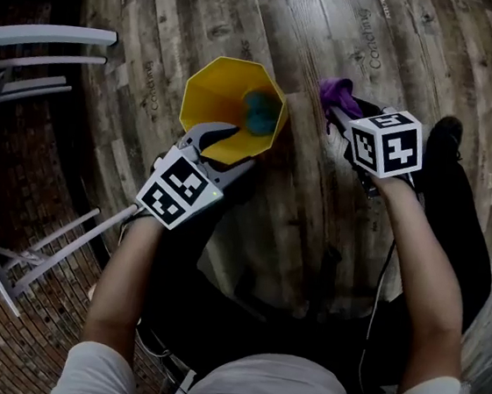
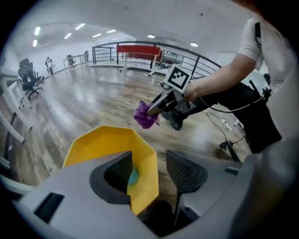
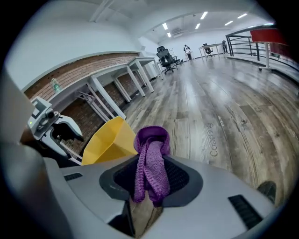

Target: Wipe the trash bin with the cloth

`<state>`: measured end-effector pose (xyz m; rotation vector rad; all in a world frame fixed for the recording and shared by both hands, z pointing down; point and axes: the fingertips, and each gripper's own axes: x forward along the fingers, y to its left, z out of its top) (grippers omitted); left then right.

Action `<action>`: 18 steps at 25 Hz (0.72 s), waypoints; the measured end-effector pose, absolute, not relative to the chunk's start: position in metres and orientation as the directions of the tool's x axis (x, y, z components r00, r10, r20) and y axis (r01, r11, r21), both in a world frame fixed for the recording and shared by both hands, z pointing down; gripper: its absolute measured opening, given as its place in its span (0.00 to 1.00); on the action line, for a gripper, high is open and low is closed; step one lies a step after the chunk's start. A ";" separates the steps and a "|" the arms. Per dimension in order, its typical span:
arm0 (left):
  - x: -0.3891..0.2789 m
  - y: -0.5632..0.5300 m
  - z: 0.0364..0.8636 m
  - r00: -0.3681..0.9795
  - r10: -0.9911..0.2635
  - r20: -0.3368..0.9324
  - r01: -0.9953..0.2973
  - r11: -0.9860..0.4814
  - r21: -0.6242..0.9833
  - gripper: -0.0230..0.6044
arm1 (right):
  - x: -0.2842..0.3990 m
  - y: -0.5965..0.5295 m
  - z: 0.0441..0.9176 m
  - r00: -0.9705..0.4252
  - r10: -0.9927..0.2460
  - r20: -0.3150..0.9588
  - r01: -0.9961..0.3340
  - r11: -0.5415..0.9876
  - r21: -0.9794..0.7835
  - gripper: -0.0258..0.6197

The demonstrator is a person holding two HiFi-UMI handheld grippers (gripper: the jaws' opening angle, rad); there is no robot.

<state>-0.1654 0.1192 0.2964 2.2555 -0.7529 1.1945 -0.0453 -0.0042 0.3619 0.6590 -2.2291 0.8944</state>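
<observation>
Cloth [image 3: 152, 140] pinched; bin [image 2: 107, 144] wall between spread jaws.
The right gripper [image 3: 150, 175] presses its jaws on the bunched cloth, ready to wipe. The left gripper [image 2: 149, 161] straddles the near wall of the bin on the floor without gripping, probably to steady it.

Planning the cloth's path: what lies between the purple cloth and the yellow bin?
Only bare wood floor, seen in the head view. The purple cloth, clamped in the right gripper, is apart from the yellow bin.
</observation>
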 end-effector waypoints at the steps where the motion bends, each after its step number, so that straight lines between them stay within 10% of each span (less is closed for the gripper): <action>1: -0.160 0.124 0.305 0.439 -0.229 0.869 -0.672 -0.726 0.148 0.37 | -0.045 0.001 0.370 -0.667 -0.208 0.716 -0.649 0.635 -0.420 0.23; 9: -0.147 0.123 0.395 0.237 -0.139 0.962 -0.681 -0.729 0.062 0.37 | -0.051 0.017 0.423 -0.643 -0.231 0.730 -0.694 0.579 -0.428 0.23; 12: -0.133 0.116 0.405 0.247 -0.117 0.962 -0.625 -0.778 0.066 0.11 | -0.058 0.015 0.430 -0.661 -0.268 0.701 -0.709 0.528 -0.467 0.23; 18: -0.115 0.065 0.399 0.271 -0.209 0.940 -0.555 -0.832 -0.026 0.10 | -0.063 -0.002 0.424 -0.681 -0.352 0.642 -0.716 0.503 -0.483 0.23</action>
